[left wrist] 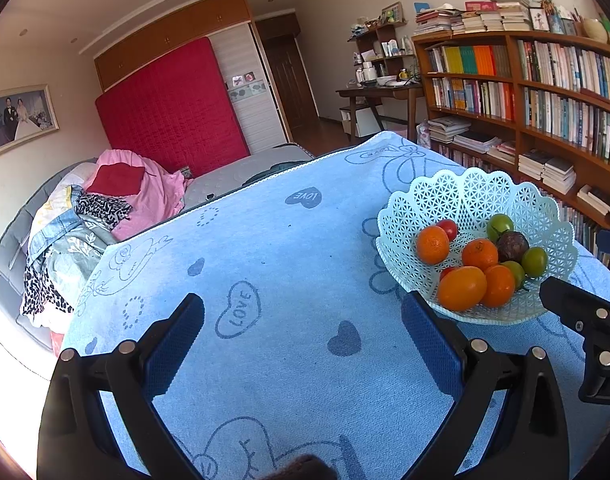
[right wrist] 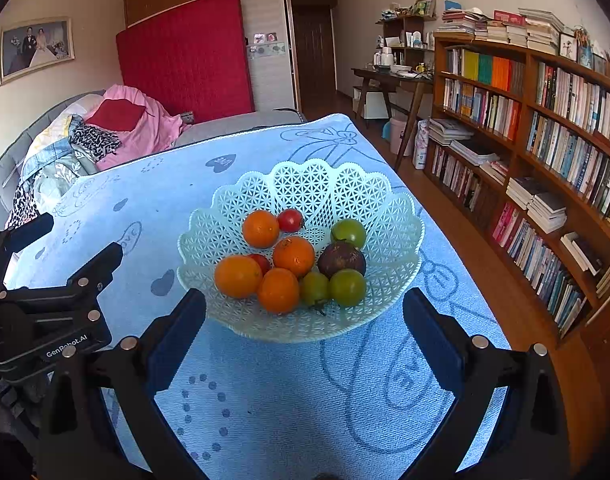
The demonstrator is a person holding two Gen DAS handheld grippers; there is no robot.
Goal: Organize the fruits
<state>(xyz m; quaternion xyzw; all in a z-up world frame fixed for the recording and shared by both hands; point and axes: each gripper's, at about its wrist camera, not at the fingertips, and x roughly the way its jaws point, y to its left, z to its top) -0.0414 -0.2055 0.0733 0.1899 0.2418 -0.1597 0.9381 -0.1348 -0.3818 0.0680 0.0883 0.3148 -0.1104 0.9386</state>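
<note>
From the left wrist view, the left gripper [left wrist: 303,344] hangs over the blue patterned cloth [left wrist: 265,248] that covers the surface, its blue-padded fingers [left wrist: 177,344] spread wide with nothing between them. The pale lattice basket [left wrist: 465,196] sits ahead and to the right of it, on the cloth near the far right corner. Inside are orange fruits [left wrist: 461,288], small red ones [left wrist: 447,229], green ones [left wrist: 534,262] and one dark purple fruit [left wrist: 512,246], all heaped together in the bowl's hollow. The black frame of the right gripper [left wrist: 585,320] pokes in at the right edge, close to the basket's rim. Behind the surface there is a bed piled with clothes [left wrist: 85,216], a red mattress [left wrist: 173,116] leaning on the wardrobe, and a bookshelf [left wrist: 545,92] along the right wall.

From the right wrist view, the right gripper [right wrist: 305,344] faces the basket [right wrist: 305,184] squarely, fingers [right wrist: 433,340] wide apart and empty, with the basket's near rim just beyond the tips. The orange fruits [right wrist: 278,290] lie to the left and front, the green ones [right wrist: 347,287] to the right, the purple fruit [right wrist: 341,259] between two greens, and the red ones [right wrist: 290,220] towards the back and tucked among the oranges. The left gripper [right wrist: 71,256] shows at the left edge, well to the side of the basket; how its fingers stand is not clear from here. The cloth [right wrist: 265,392] reaches up to the bed [right wrist: 65,140].
</note>
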